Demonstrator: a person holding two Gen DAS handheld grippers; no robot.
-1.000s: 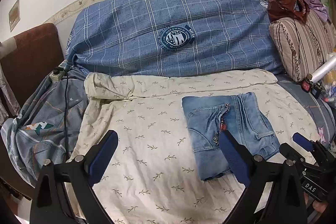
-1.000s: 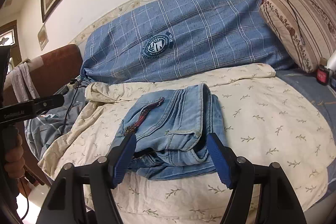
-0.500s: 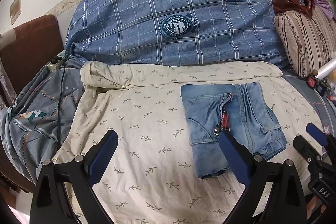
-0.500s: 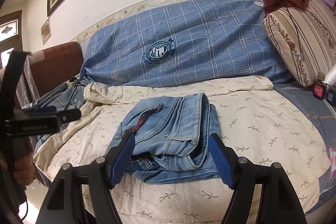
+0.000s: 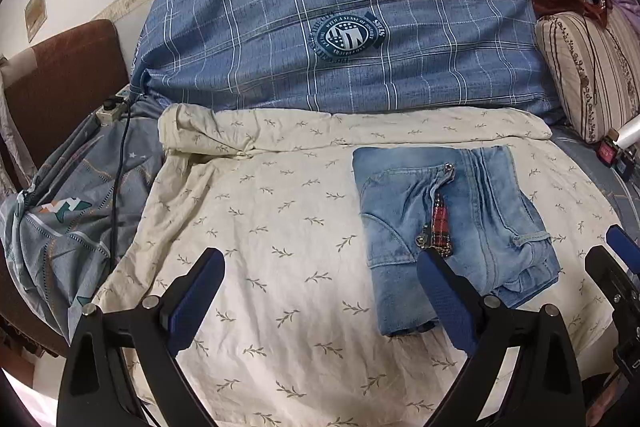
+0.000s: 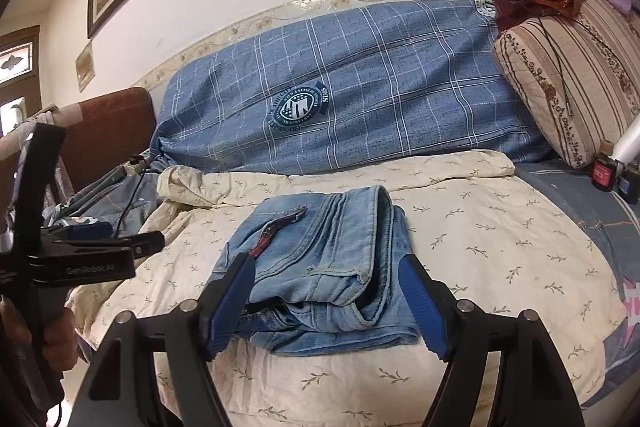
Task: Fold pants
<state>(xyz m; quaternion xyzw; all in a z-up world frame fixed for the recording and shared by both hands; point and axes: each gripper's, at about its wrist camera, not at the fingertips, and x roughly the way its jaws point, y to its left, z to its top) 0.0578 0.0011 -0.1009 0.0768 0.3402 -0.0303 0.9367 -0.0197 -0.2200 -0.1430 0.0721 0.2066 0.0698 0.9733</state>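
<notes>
The light blue jeans (image 5: 452, 227) lie folded into a compact stack on the cream leaf-print sheet (image 5: 280, 227), waistband and red plaid lining showing. They also show in the right wrist view (image 6: 332, 263). My left gripper (image 5: 320, 291) is open and empty, held above the sheet to the left of the jeans. My right gripper (image 6: 326, 299) is open and empty, just short of the near edge of the jeans, touching nothing. The right gripper also shows at the right edge of the left wrist view (image 5: 616, 267). The left gripper shows at the left of the right wrist view (image 6: 100, 247).
A long blue plaid bolster (image 5: 340, 39) lies against the wall behind the sheet. A striped pillow (image 5: 592, 67) stands at the right with a brown bag on top. A grey-blue quilt (image 5: 72, 219) and a power strip with cord (image 5: 112, 107) lie left.
Both grippers have drawn back from the folded jeans and risen slightly. The jeans lie still. Both grippers stay open.
</notes>
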